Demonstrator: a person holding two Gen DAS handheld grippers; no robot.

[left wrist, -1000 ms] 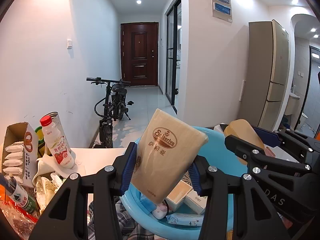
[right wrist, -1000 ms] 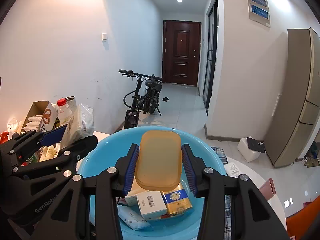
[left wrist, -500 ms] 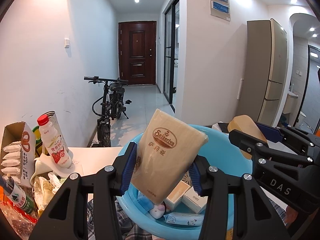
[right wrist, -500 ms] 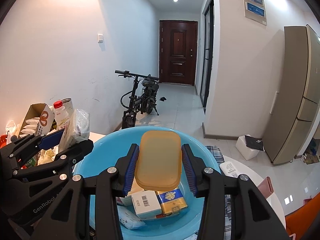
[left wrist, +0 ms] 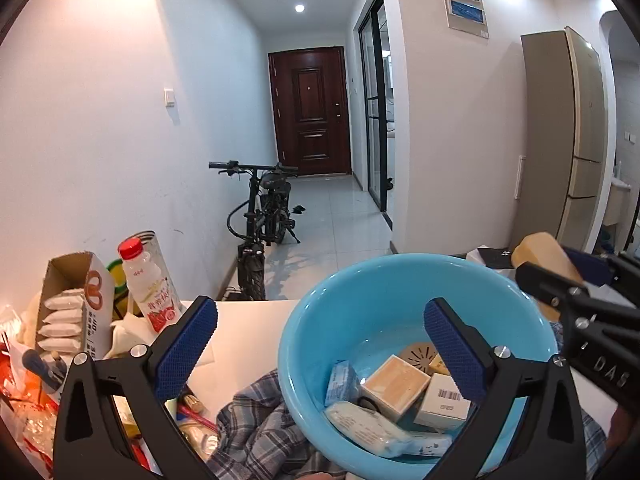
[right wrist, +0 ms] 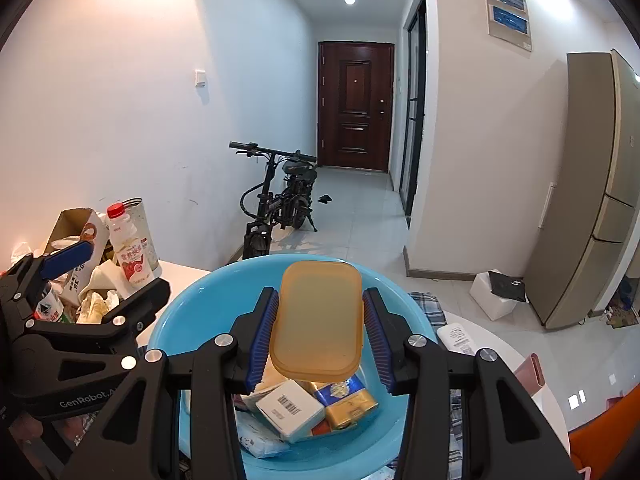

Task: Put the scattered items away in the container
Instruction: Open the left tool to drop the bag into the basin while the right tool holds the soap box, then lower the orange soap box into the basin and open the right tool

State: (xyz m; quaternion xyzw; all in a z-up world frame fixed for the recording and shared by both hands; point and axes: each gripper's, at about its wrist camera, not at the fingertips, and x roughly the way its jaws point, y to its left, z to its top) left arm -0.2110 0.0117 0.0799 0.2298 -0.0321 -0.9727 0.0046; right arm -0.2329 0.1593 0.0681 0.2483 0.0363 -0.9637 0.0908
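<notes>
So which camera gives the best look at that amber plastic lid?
The right wrist view: the amber lid fills the centre, gripped between the right gripper fingers above the blue basin. The left wrist view shows only its edge at far right, partly hidden.

I'm working in a lived-in flat. Straight ahead of my tools a tiled hallway (left wrist: 340, 216) runs to a dark red panelled front door (left wrist: 310, 112), with an electric bike (left wrist: 264, 216) parked against the white wall on the left. To the right stands a tall beige fridge (right wrist: 600, 184), and a black-framed glass door (left wrist: 374, 128) opens off the corridor. Just beneath my tools is a white table (left wrist: 248, 320) crowded with snack packets and a drink bottle (left wrist: 146, 284).
</notes>
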